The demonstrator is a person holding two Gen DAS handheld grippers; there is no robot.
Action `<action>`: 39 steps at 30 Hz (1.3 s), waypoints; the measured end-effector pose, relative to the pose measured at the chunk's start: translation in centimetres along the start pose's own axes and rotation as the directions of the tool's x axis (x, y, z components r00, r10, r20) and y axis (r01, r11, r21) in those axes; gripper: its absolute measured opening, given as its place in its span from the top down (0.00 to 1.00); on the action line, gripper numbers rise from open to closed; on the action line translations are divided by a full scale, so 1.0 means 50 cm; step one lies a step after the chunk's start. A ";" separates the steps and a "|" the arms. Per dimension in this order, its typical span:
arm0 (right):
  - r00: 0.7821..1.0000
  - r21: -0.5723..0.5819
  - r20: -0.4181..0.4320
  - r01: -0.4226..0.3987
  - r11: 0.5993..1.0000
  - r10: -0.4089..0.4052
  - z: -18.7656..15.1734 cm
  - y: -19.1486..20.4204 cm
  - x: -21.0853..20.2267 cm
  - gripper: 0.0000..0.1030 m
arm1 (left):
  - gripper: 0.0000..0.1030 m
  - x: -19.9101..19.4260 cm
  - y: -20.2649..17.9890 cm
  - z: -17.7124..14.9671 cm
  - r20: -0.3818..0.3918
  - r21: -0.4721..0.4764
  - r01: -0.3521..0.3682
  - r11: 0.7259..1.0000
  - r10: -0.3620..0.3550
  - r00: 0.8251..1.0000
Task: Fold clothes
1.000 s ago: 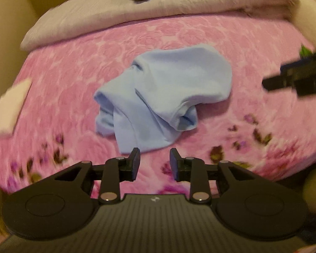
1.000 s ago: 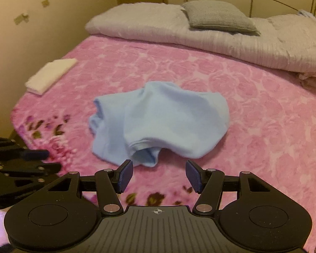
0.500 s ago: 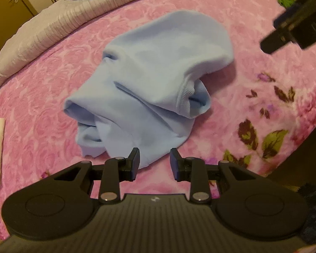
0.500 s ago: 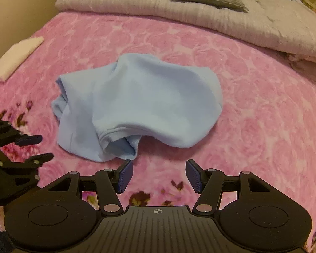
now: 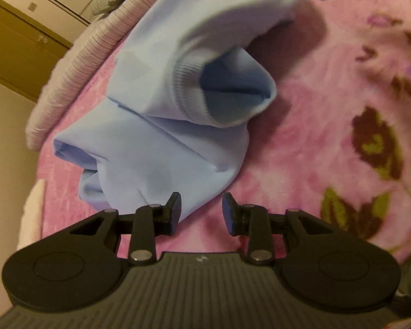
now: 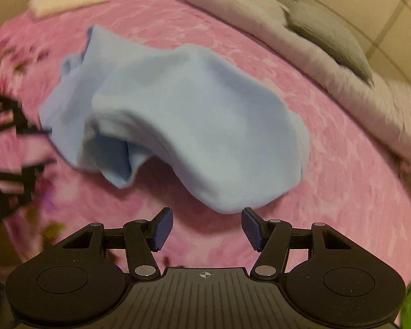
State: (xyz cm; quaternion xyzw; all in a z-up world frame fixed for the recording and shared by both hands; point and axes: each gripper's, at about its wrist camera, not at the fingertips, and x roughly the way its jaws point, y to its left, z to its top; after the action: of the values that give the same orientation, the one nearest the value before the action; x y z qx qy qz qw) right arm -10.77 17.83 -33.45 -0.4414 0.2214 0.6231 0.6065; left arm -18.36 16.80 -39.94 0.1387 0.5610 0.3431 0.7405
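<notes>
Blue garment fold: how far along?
Done: nothing; the blue garment lies crumpled on the pink blanket. In hand: left tongs opening at its near edge, right tongs open just short of it, neither gripping. Left: grasp, spread flat, fold.

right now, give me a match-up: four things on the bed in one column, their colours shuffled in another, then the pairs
Things:
1. crumpled garment
2. blanket
3. pillow
4. folded cloth

Colours:
A. grey
B. pink with flowers
C. cream white
D. light blue

Pairs: 1-D, 2-B, 3-A, 4-C
</notes>
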 end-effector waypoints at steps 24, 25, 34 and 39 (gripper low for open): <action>0.946 -0.583 0.287 0.297 0.756 -0.150 -0.132 0.049 0.205 0.47 | 0.96 0.111 0.003 -0.057 0.178 0.170 -0.228 0.959 0.198 0.964; 0.951 -0.543 0.281 0.268 0.796 -0.128 -0.122 0.035 0.201 0.73 | 0.96 0.102 0.022 -0.054 0.188 0.128 -0.211 0.969 0.185 0.964; 0.893 -0.101 0.413 0.241 0.965 -0.180 0.019 -0.116 0.030 0.96 | 0.97 -0.066 0.269 0.014 0.327 -0.196 -0.297 0.935 0.348 0.879; 0.802 0.048 0.530 0.297 0.954 -0.277 0.128 -0.196 -0.117 0.97 | 0.97 -0.186 0.443 0.084 0.364 -0.403 -0.261 0.877 0.415 0.834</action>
State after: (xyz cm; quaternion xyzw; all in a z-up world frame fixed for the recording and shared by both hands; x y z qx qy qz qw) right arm -4.01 21.39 -22.85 -0.2915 -0.0358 0.6256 0.7227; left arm -23.53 27.47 -18.61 0.1822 0.2778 0.5207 0.7865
